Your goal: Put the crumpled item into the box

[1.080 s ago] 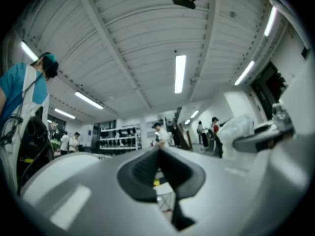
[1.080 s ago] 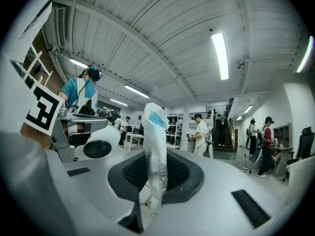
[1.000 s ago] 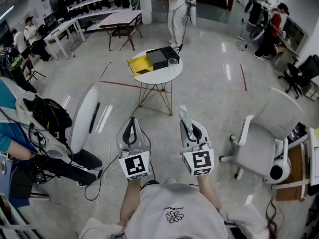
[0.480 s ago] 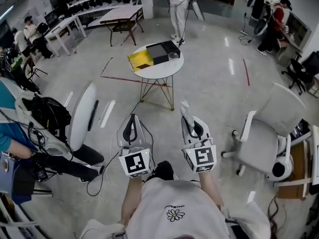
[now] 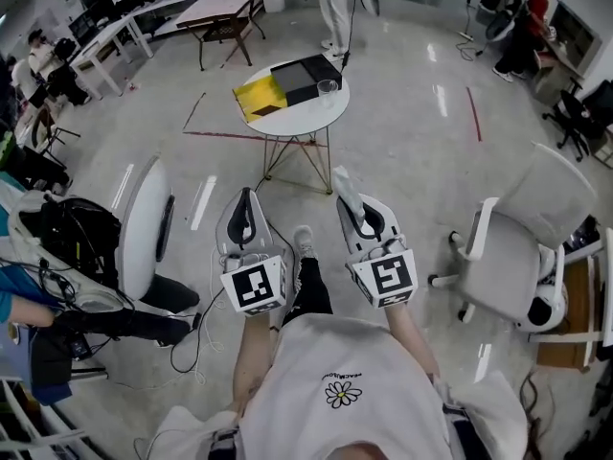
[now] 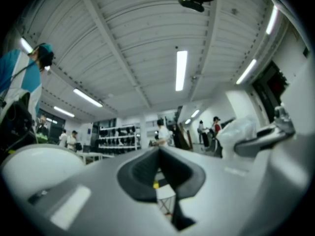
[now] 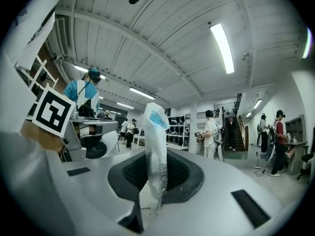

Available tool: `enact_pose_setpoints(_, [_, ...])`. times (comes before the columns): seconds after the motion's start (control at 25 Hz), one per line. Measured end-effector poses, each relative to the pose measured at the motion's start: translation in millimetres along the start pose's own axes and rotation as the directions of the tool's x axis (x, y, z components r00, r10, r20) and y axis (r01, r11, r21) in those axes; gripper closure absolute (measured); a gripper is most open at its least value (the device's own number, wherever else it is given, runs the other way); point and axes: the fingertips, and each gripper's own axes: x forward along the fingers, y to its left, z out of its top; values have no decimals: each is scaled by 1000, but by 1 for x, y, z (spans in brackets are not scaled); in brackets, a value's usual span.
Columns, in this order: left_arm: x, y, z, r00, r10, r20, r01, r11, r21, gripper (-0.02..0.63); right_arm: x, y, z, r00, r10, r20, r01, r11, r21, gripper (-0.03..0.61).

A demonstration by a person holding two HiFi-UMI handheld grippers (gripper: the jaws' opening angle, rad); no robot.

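A crumpled white plastic wrapper [image 7: 156, 146] with a blue patch stands upright between the pads of my right gripper [image 7: 156, 173], which is shut on it. In the head view the wrapper [image 5: 345, 188] sticks out past my right gripper [image 5: 358, 217]. Level with it on the left, my left gripper [image 5: 245, 211] is shut with nothing in it [image 6: 158, 173]. Ahead stands a small round white table [image 5: 297, 128]. On it lie a black box [image 5: 305, 77], a yellow sheet-like piece [image 5: 255, 100] and a clear glass [image 5: 328, 88]. Both grippers hang over the floor, well short of the table.
A white office chair [image 5: 517, 247] stands to the right. On the left are a white oval panel [image 5: 144, 223], a black bag [image 5: 77, 223] and cables on the floor [image 5: 196, 338]. Several people stand farther back among desks and shelves.
The view has swung, and the round table now sits slightly nearer and more to the left. Both grippers keep their pose, the wrapper still in the right one.
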Motion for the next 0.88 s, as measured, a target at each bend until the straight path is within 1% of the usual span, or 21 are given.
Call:
enact_pose_setpoints(0.24, [87,20,-6,999,5,37,-5,1000,-14,614,70,-34,-5,1000,-9,-6,9,999,-31,538])
enact_pose_setpoints(0.32, [124,27,-11,999,2,47,-1,1000,-8,614,106,-51,-7,1000,-10,-3,10,999,-38,538])
enact_pose_setpoints(0.4, [165,39,-23,999,4,32,-4,1000,0,614,150,-66,-8,1000,1,-6,-1,1000,-20,538])
enact_pose_setpoints(0.52, [234,64,-40,999,41,23,-41,999,-4,614,217,-88,-5,1000,26,-10,-26,999,-23,538])
enact_pose_setpoints(0.72, [336,97,-46,996,69,60,-70,997,10,614,315,-134,-5,1000,15,-10,-15,1000,-6,538])
enact_pose_setpoints(0.88, [395,125,-49,992,107,63,-108,994,5,614,380,-156,-6,999,33,-11,-33,999,-22,538])
